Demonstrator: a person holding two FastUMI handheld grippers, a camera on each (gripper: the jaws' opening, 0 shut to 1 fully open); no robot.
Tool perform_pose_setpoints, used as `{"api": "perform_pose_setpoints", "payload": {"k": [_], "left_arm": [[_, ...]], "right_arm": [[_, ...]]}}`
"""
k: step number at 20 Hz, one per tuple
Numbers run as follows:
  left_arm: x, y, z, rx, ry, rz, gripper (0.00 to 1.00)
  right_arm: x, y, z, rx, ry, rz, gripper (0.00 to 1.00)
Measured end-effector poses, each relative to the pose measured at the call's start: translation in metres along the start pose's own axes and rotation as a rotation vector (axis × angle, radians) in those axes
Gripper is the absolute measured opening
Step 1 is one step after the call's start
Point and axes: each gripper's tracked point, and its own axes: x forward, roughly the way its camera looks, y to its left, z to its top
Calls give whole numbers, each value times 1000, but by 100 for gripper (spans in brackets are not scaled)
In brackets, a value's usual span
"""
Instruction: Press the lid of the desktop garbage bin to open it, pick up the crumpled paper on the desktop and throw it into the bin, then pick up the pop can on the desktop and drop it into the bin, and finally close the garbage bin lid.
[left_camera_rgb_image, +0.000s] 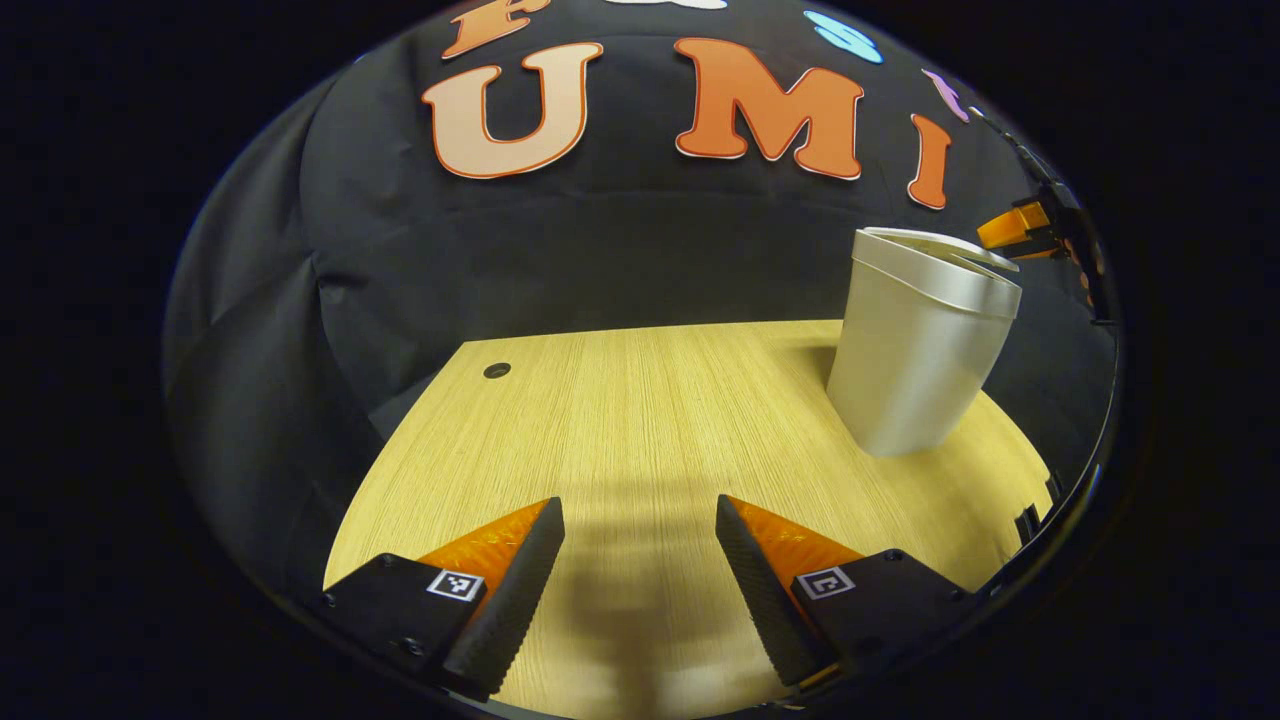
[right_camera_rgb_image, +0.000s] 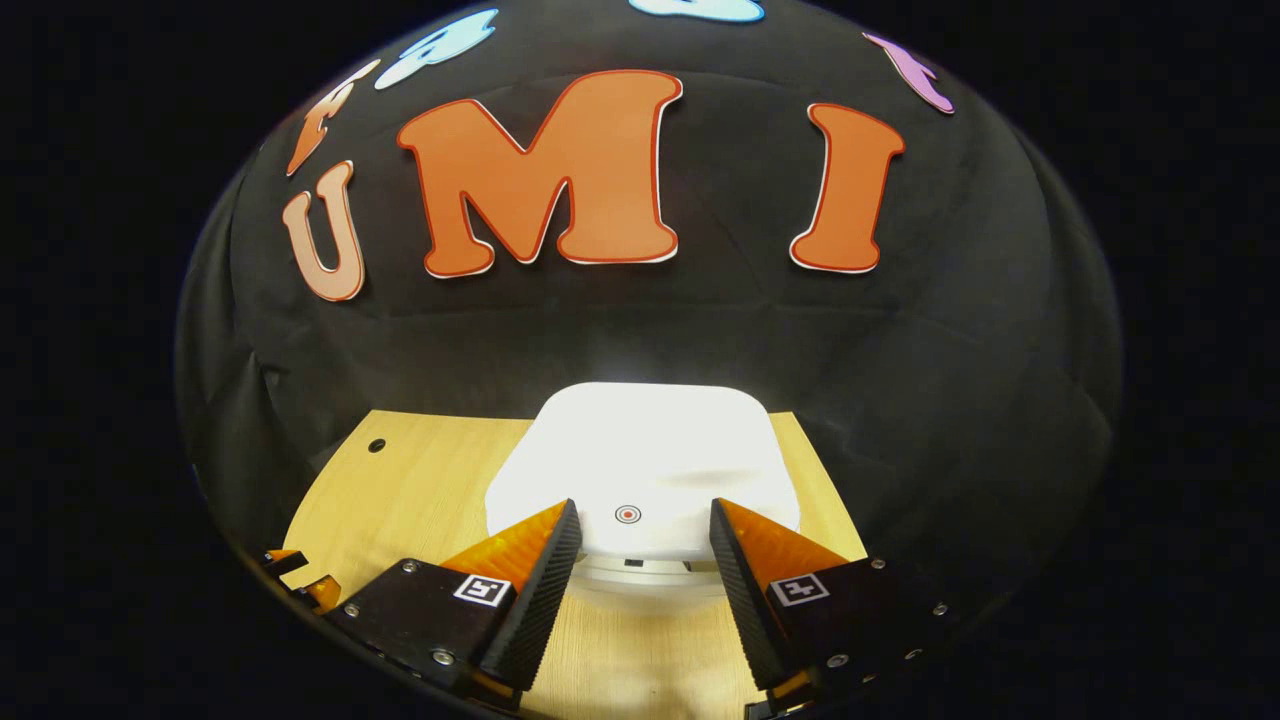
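While the lid (right_camera_rgb_image: 640, 455) lay nearly shut at lower centre, the right gripper (right_camera_rgb_image: 640, 540) hung over its button (right_camera_rgb_image: 627, 515), jaws apart and empty, seemingly placed to press.

A pale yellow wood-grain tabletop (left_camera_rgb_image: 640, 420) fills the lower half of the left gripper view, its grain running away toward 12 o'clock. A small dark round hole (left_camera_rgb_image: 497, 371) sits in the board near its far edge, at about 10 o'clock from the view's middle. Behind the tabletop hangs a black cloth wall (left_camera_rgb_image: 620, 250), creased and folded, heaviest at 9 o'clock. A soft shadow lies across the wood toward 6 o'clock. In the right gripper view the same wall rises at 12 o'clock, the tabletop shows at 6 o'clock, and the hole lies at 8 o'clock.
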Motion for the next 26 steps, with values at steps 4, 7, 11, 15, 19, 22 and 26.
{"api": "perform_pose_setpoints", "payload": {"k": [4, 7, 11, 15, 19, 22, 26], "left_arm": [[0, 1, 0, -12, 14, 11, 98], [1, 0, -1, -18, 23, 15, 98], [1, -1, -4, -16, 40, 2, 98], [0, -3, -5, 14, 58, -21, 98], [-1, -5, -6, 31, 66, -42, 98], [-2, -4, -6, 34, 64, -41, 98], [-1, -3, -4, 19, 59, -31, 98]], "right_arm": [[7, 2, -11, -16, 27, -6, 79], [9, 2, -13, -18, 26, -5, 79], [14, 4, -15, -5, 37, -13, 79], [14, 4, -16, 31, -16, -36, 76], [16, 3, -19, 48, -41, -34, 68], [16, 3, -16, 51, -76, -48, 66], [15, 3, -14, 64, -130, -53, 62]]}}
